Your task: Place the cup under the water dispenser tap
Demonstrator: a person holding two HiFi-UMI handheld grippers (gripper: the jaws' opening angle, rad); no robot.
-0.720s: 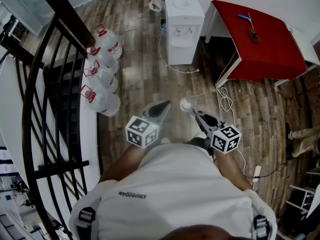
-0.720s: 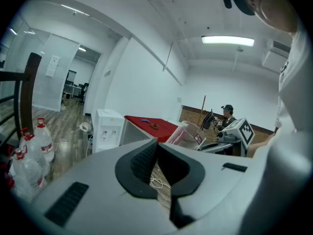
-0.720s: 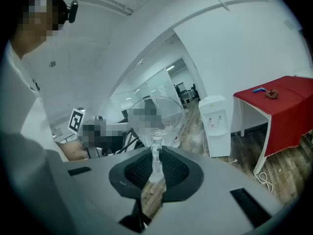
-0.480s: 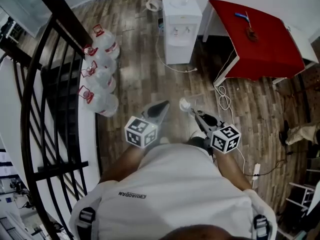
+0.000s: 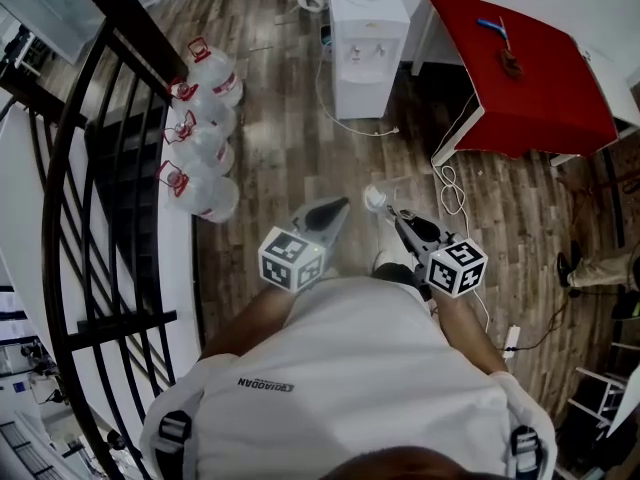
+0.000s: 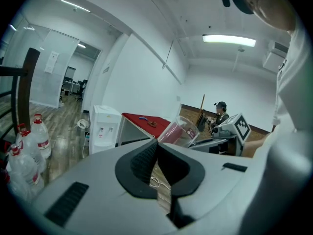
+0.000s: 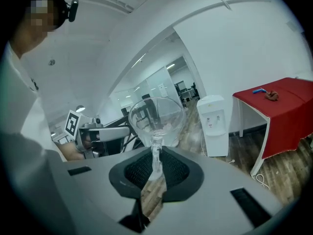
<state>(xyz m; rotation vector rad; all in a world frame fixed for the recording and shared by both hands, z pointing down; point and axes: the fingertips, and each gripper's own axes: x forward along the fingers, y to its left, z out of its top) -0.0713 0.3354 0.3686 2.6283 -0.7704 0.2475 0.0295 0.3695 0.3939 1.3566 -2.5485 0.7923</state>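
A clear plastic cup is pinched by its wall in my right gripper, which is shut on it. In the head view the cup sits at the tip of the right gripper, low in front of the person's body. My left gripper is beside it on the left, shut, with nothing between its jaws. From the left gripper the cup shows to the right. The white water dispenser stands on the floor far ahead, well apart from the cup, its taps facing me.
A red table stands right of the dispenser. Several large water bottles line a black railing on the left. White cables and a power strip lie on the wood floor at right. Someone's legs show at the far right.
The head view has shifted slightly, and both grippers sit a little further right in it. The cup stays held in the right gripper; the left stays shut.
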